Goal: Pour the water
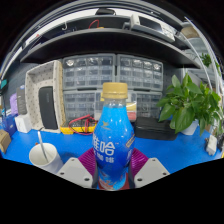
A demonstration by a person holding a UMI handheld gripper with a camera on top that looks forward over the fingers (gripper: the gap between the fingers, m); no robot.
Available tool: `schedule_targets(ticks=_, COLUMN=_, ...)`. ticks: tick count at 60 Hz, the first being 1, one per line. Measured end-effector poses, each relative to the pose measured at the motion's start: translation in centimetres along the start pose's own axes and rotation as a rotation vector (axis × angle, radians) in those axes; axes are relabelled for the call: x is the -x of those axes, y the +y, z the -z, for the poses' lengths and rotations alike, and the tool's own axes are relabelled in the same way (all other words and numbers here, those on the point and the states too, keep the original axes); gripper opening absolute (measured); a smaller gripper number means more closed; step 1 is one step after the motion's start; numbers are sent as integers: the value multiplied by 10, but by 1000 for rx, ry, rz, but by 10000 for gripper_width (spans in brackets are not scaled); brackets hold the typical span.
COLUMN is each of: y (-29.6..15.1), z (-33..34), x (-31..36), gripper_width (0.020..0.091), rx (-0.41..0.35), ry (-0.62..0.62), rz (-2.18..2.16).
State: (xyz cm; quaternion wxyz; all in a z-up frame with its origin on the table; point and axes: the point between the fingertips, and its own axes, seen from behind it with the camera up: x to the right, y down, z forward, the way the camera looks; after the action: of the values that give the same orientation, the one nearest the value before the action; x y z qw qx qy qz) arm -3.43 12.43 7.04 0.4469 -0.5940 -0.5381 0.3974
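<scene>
A blue drink bottle (pixel 113 140) with a tan cap and white lettering stands upright between my fingers, close to the camera. My gripper (pixel 112 170) is shut on the blue bottle, its magenta pads (pixel 88 161) pressing against both sides of the lower body. The bottle's base is hidden below my fingers. A white paper cup (pixel 43 153) with a white stick in it stands on the blue table (pixel 170 148), to the left of the bottle and a little ahead of my left finger.
A green potted plant (pixel 190 102) stands at the right on the table. Behind are shelves with small drawer units (pixel 95 75), a beige box (pixel 44 92) at the left and yellow-red items (pixel 78 127) behind the cup.
</scene>
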Motion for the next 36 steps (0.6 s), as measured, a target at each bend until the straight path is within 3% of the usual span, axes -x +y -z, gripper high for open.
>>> schedule_targets(ticks=6, y=-4, z=-3, x=0, gripper_width=456, rx=-24, ry=0, rz=-17)
schedule_targets(ticks=14, y=-1, z=-2, x=-1, gripper_width=527, rx=2, ry=5, rz=-19)
schedule_targets(ticks=19, y=9, z=4, x=2, gripper_width=701, rx=52, ry=5, rz=-12)
schedule_targets(ticks=24, y=20, z=19, x=6, gripper_width=798, rx=89, ry=-6, rz=-6)
schedule_targets(ticks=36, y=44, z=79, x=22, gripper_width=812, rx=177, ry=-11, rz=14)
